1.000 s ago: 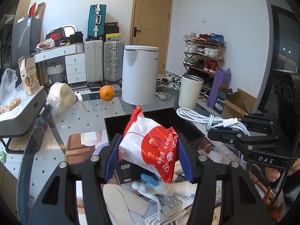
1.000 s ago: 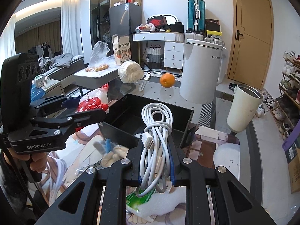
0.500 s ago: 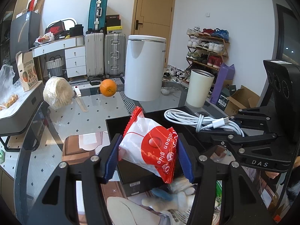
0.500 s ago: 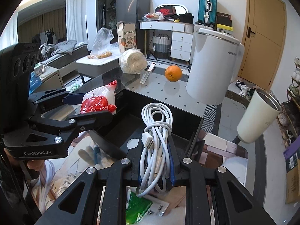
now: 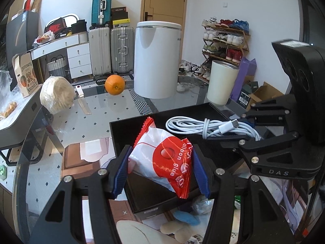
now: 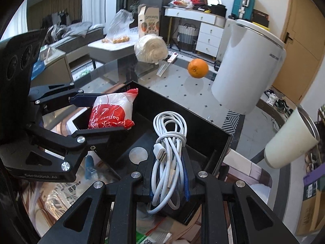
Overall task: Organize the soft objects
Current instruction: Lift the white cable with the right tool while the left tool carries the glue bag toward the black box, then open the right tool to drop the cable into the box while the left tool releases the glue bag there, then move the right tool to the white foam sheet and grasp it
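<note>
On the left, the left gripper (image 5: 161,167) has its jaws clamped on a red and white packet (image 5: 162,158), held above the near left corner of an open black box (image 5: 121,130). To the right, the right gripper (image 6: 169,180) has its jaws clamped on a coiled white cable (image 6: 169,142), held over the same box. The box sits on a glass worktop (image 5: 97,122). Farther back stand an orange (image 5: 114,85) and a white canister (image 5: 157,59).
</note>
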Demonstrator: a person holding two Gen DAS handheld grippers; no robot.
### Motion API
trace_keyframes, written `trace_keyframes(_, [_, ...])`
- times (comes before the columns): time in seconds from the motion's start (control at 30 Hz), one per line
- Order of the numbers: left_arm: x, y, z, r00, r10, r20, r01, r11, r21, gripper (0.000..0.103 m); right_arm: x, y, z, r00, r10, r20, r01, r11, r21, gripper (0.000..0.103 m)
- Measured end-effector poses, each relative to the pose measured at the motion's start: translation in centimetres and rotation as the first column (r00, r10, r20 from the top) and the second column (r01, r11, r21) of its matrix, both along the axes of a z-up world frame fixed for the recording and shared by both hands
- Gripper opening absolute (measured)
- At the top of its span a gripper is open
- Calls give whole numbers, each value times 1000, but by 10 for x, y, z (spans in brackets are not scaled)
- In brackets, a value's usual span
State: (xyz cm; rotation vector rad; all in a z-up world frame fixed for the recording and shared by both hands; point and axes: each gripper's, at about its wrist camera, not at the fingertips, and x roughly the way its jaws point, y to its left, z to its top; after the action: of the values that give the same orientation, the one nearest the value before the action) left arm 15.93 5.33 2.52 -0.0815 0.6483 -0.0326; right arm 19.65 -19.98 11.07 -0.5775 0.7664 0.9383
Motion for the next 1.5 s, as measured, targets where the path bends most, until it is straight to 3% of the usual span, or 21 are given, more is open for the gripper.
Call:
trace_keyframes(0.27, [4,-3,-1,1000,-13,-13,14,1000,26,60,7,16,-10,998,55,-17,-56,997,-62,21])
trace_keyframes(0.33, [4,-3,-2,1000,-17,-14,18,1000,22,63,7,16,-10,998,57,-14,-58,996,-67,25])
trace_keyframes(0.4, [3,-4,-1,1000,-18,-20,19,1000,17,69,5,14,-8,999,53,-2,-53,997,-60,34])
trace_keyframes(0.53, [-4,-3,5,1000,-8,-8,8,1000,-5,80,0,2,2,999,50,12,-49,998,-31,39])
trace_keyframes(0.67, [-16,-1,12,999,33,16,-33,999,-1,95,-8,-16,13,999,18,34,-18,1000,7,53])
trace_keyframes(0.73, [-24,1,16,998,44,42,-43,999,-14,102,-12,-23,17,999,1,34,-2,1000,25,65])
trace_keyframes(0.8, [-35,3,20,995,61,75,-59,998,-24,103,-18,-34,22,999,-25,35,24,998,55,86])
trace_keyframes(0.97, [-55,2,22,992,79,102,-78,997,-15,103,-35,-56,26,996,-86,29,82,990,112,100])
trace_keyframes(1.17, [-78,-4,18,991,79,110,-79,997,-9,103,-54,-81,21,988,-153,-8,152,975,163,102])
trace_keyframes(1.5, [-106,-21,5,991,78,107,-77,997,-15,103,-79,-110,4,986,-159,-38,163,976,147,102])
